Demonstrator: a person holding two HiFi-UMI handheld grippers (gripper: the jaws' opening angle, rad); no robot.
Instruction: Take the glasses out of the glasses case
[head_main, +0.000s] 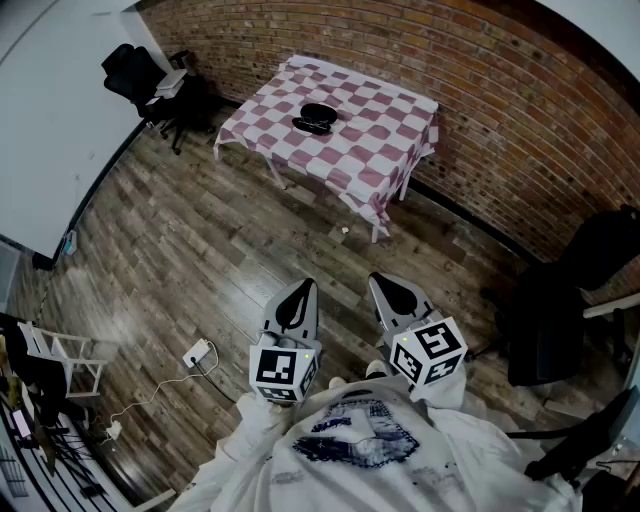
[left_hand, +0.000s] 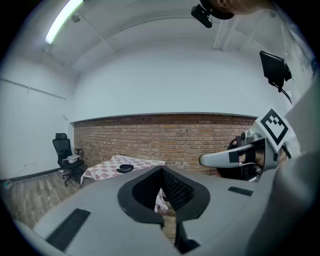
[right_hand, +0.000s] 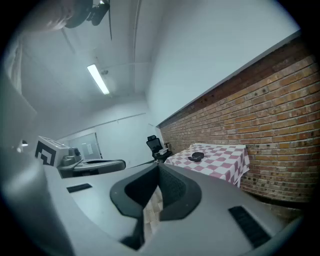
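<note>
Two hand-held grippers are in view, both held close to the person's chest. The left hand-held gripper has its jaws closed tip to tip, with nothing between them. The right hand-held gripper is likewise fully closed and empty. Each carries one marker cube printed with black-and-white square patterns; no readable text appears.

One worktop stands well apart from both grippers, near the brick wall. It is square and covered by one cloth in pink-and-white check that hangs over the edges. One glasses case, black, smooth and rounded, lies near the middle of the worktop. Whether it contains glasses cannot be made out.

The floor is grey-brown wood-grain plank. One black office chair stands in the corner left of the worktop. A second dark chair stands at the right. One white adapter with a cable lies on the floor.
</note>
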